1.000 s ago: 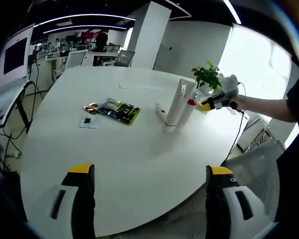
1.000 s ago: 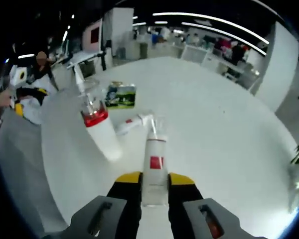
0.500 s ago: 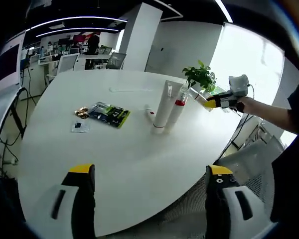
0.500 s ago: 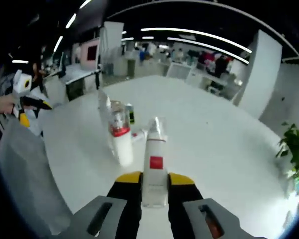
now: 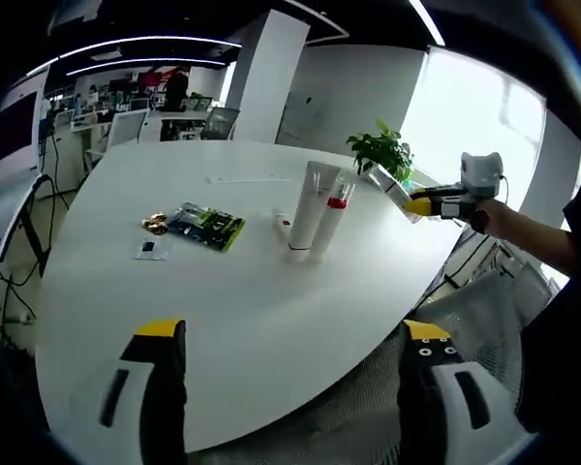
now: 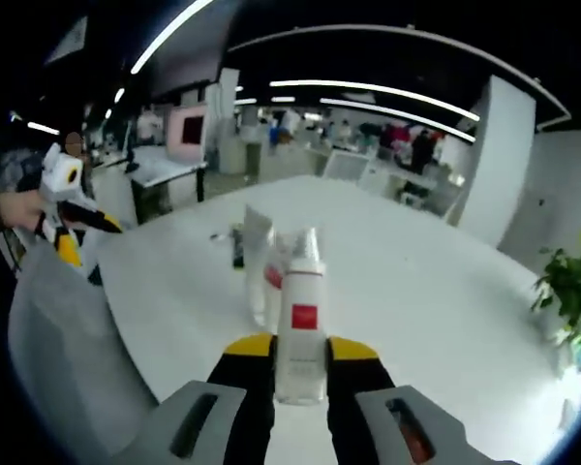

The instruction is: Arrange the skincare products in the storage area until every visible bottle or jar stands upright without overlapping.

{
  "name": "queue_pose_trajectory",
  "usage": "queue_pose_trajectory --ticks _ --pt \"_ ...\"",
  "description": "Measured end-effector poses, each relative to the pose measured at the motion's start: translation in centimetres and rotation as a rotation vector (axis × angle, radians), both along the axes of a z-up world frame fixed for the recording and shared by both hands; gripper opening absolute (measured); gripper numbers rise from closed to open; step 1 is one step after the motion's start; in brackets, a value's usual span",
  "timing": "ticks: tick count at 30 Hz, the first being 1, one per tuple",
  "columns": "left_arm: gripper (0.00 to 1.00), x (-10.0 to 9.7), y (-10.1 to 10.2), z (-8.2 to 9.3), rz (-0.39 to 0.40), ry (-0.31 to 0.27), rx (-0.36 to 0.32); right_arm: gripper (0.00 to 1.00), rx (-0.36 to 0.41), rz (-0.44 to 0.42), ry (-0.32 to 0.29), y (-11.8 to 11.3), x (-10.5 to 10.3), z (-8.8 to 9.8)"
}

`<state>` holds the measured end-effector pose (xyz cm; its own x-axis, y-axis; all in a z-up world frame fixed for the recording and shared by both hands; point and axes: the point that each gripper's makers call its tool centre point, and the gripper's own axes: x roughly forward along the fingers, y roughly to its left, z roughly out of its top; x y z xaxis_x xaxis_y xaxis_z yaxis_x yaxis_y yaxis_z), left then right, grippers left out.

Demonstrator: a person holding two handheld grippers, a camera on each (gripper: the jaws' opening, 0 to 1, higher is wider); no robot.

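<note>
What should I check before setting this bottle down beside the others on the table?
1. Grip: right hand-held gripper shut on the white bottle: ok.
2. Bottle lifted off the white table: ok.
3. Standing white tube and red-collared bottle upright: ok.
4. Small item lying flat behind them: not ok.
5. Free table space beside the pair: ok.
6. Left hand-held gripper open, holding nothing: ok.
</note>
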<state>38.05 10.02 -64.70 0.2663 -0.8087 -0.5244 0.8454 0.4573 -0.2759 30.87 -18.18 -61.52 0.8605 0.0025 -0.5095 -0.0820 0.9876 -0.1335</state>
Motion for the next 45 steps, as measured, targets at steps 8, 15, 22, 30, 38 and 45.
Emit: queue_pose_trajectory --ticks 8,15,22,30,38,45 --pt "0.84 -0.6 0.0 1.0 0.010 0.003 -0.036 0.11 0.027 -0.009 -0.052 2.2 -0.1 1.0" --pt "0.84 -1.4 -0.8 1.5 0.000 0.021 -0.063 0.11 0.000 0.042 -0.069 5.1 0.1 1.4" --pt "0.84 -1.7 -2.7 3.5 -0.012 0.048 -0.142 0.11 0.036 0.083 -0.129 8.0 0.4 2.6" --pt "0.82 -2.4 -4.7 6.6 -0.015 0.142 -0.301 0.11 0.063 0.168 -0.159 12.3 0.6 3.4" --pt "0.76 -3.5 -6.1 7.6 -0.035 0.250 -0.396 0.11 0.105 0.238 -0.191 16.2 0.8 4.5" --pt "0.68 -4.1 -7.1 8.2 -0.046 0.280 -0.435 0.11 0.126 0.285 -0.180 18.6 0.3 4.0"
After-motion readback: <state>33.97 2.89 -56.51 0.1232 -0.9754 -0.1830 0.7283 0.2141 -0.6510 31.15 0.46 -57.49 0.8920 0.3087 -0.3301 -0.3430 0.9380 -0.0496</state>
